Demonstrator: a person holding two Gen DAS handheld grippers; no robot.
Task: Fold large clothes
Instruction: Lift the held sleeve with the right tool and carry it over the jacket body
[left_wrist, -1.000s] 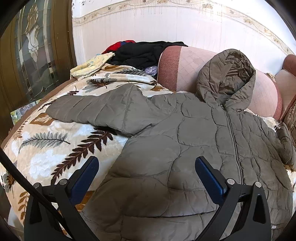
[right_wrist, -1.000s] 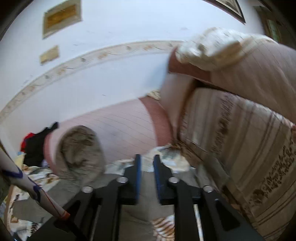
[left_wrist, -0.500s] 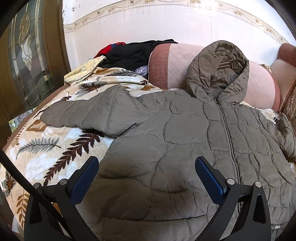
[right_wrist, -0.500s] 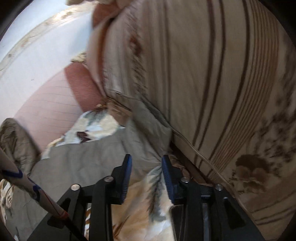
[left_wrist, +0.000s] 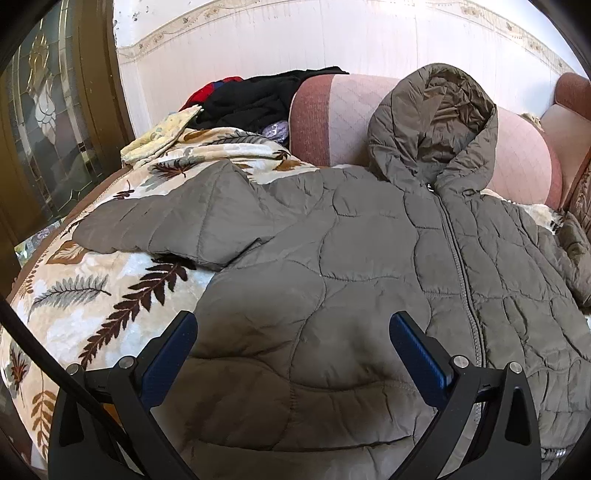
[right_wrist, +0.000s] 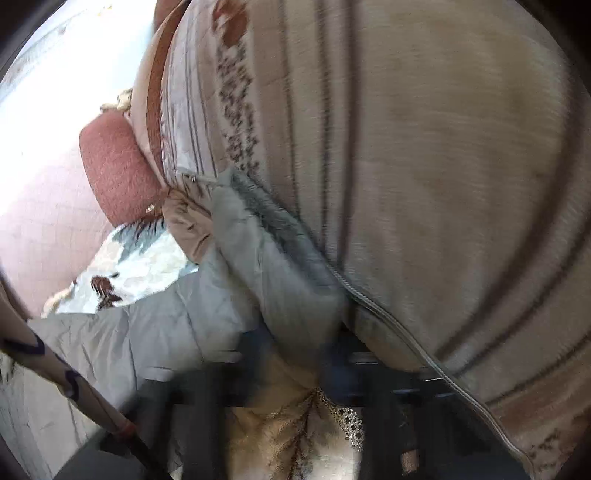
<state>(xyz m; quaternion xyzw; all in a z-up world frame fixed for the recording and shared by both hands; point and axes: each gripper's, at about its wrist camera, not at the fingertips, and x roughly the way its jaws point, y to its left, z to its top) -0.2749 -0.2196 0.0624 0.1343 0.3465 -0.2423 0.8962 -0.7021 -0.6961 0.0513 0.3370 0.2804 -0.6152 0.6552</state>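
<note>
Grey-brown quilted hooded jacket (left_wrist: 369, 266) lies zipped and face-up on the leaf-print blanket (left_wrist: 92, 295), hood propped against the far pink sofa back (left_wrist: 343, 122); folding looks barely begun; right gripper (right_wrist: 291, 354), jaws just narrowing around the right sleeve's cuff (right_wrist: 280, 280), must next carry it inward; left gripper (left_wrist: 291, 343) hovers wide, empty, over the near hem.

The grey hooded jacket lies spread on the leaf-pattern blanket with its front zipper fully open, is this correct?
Not quite. The left wrist view shows the jacket spread on the leaf-pattern blanket, hood against the sofa back, but its zipper is closed up to the collar.
</note>
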